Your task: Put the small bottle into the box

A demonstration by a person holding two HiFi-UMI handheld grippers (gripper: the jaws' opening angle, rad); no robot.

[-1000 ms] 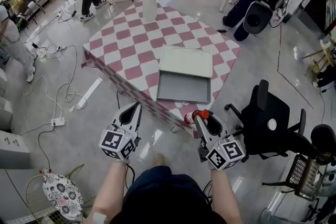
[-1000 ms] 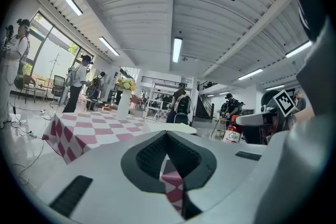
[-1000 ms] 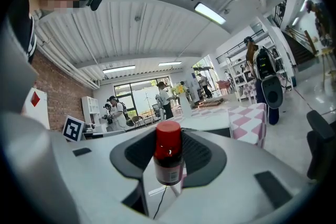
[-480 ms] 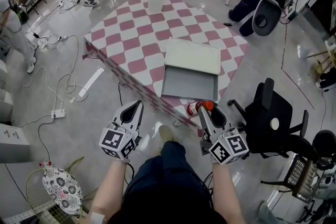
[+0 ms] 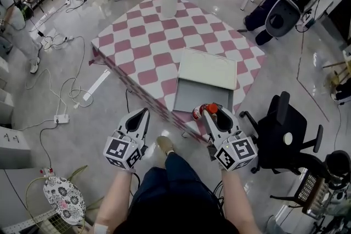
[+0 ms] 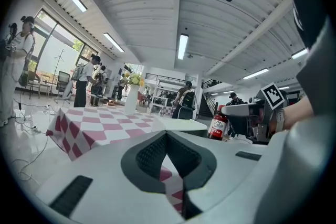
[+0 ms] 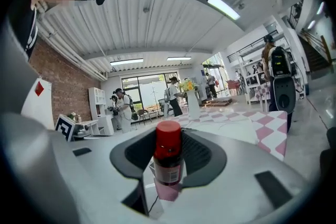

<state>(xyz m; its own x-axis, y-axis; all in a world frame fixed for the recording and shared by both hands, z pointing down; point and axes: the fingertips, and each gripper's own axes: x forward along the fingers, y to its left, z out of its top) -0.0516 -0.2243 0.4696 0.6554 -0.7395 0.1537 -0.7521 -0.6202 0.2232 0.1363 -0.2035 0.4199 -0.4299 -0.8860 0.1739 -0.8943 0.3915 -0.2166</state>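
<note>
Table: covered with a pink-and-white checked cloth; the largest item, set ahead of both grippers.
Box: grey, shallow, laid open at the near edge of the table; its pale lid is folded back behind it; the inside is seen bare.
Left gripper: held short of the table's edge; jaw tips are brought together and nothing is carried.
Right gripper: jaws are clamped on the small bottle, which is gripped at the labelled body below the cap.
Small bottle: red-capped, label-wrapped; it is held at the right gripper's tip, just by the near rim of the box and not yet inside it.
Small bottle, handling: judged light and rigid; the smooth round wall is likely to be slippery and could be twisted between the pads.
Small bottle, hold point: the mid-body is judged best, so that the bottle is kept upright.
</note>
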